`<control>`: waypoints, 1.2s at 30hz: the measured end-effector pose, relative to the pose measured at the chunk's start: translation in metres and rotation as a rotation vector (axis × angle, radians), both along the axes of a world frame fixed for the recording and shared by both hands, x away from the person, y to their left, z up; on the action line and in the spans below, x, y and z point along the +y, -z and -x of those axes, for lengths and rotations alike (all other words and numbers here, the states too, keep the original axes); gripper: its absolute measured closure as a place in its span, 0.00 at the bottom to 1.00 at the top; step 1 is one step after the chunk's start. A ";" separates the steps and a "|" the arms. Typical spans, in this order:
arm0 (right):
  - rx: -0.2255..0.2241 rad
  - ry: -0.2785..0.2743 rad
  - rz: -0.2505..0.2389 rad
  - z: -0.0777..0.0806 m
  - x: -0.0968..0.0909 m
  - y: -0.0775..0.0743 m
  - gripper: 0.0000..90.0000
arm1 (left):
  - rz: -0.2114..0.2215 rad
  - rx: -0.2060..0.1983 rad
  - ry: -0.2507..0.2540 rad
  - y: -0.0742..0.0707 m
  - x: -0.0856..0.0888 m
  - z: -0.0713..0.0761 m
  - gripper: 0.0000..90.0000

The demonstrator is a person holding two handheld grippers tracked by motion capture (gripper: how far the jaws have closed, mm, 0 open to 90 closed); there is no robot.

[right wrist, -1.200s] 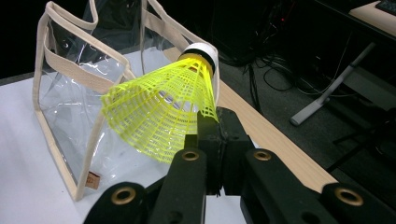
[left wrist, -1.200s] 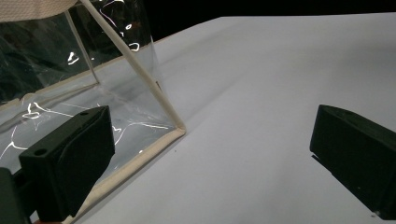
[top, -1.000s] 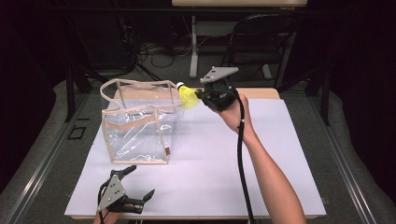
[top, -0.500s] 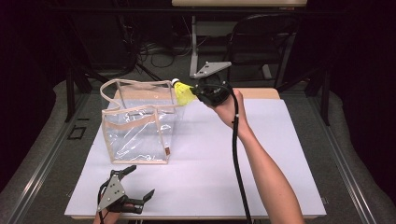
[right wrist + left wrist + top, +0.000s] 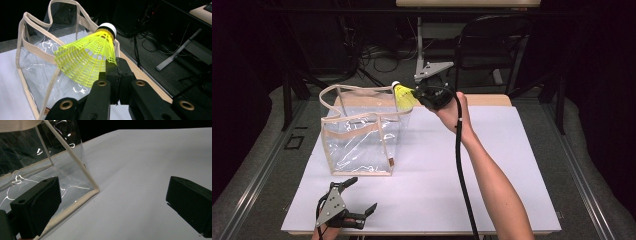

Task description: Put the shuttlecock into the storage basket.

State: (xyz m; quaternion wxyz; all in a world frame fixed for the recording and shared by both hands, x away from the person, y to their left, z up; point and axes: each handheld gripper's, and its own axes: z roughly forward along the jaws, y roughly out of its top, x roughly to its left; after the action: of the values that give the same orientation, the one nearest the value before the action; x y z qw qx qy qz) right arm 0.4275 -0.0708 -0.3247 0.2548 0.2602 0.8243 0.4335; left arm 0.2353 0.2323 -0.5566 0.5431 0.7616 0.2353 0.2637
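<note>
Shuttlecock held over the bag's rim

Our right gripper clenches the yellow shuttlecock above the clear bag; our left gripper, fingers spread wide and empty, rests on the desk.

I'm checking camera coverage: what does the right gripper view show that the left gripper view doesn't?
Right gripper view: a yellow shuttlecock pinched at its skirt edge by the shut right tongs, near the bag's open top, with floor cables behind. Left gripper view: the open left tongs, nothing between them, low by the bag's bottom corner. Both: the clear bag and white tabletop.
</note>
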 end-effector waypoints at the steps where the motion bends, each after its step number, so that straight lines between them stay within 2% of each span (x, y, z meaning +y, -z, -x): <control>1: 0.001 0.001 -0.002 -0.001 0.001 0.000 0.99 | -0.001 -0.001 0.000 0.000 0.000 0.000 0.00; 11: 0.003 0.002 0.006 -0.005 0.008 -0.001 0.99 | 0.003 -0.001 0.000 0.000 0.000 0.000 0.00; 36: 0.012 0.022 0.018 -0.017 0.027 0.012 0.99 | 0.005 -0.001 0.000 0.000 0.000 0.000 0.00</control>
State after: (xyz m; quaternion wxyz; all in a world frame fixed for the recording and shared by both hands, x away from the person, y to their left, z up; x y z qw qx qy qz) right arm 0.4446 -0.0433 -0.3366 0.2570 0.2693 0.8267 0.4220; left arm 0.2350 0.2324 -0.5564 0.5452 0.7600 0.2358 0.2636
